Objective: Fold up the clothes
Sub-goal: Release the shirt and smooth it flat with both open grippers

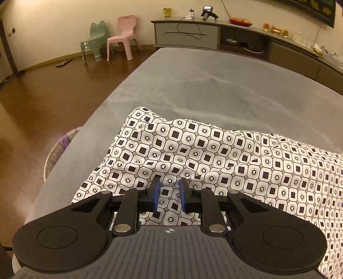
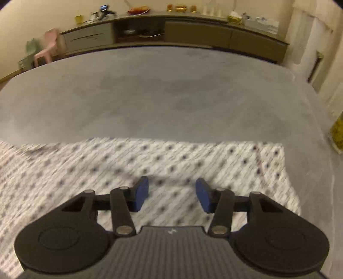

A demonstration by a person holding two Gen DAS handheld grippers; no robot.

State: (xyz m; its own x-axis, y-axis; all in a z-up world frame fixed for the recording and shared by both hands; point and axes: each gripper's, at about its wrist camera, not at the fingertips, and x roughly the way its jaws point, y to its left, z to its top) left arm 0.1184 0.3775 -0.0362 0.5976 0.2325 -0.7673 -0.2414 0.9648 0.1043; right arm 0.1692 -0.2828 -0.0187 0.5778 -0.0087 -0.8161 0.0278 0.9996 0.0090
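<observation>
Basket [image 1: 56, 150]: beside the bed [image 1: 214, 85]; contents unclear
Cloth [image 1: 193, 150]: patterned, rumpled, lying on the bed
Left tongs [image 1: 169, 188]: parted narrowly, over cloth
Right tongs [image 2: 172, 190]: wide apart, gripping nothing

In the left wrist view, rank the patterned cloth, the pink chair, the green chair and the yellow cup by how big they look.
1. Patterned cloth, nearest the camera.
2. Pink chair.
3. Green chair, close to the pink one, partly hidden behind it, so unsure.
4. Yellow cup.

Garment [image 1: 214, 154] on bed [image 1: 214, 85]; cabinet [image 1: 214, 36] behind; chairs [image 1: 122, 36] left.
</observation>
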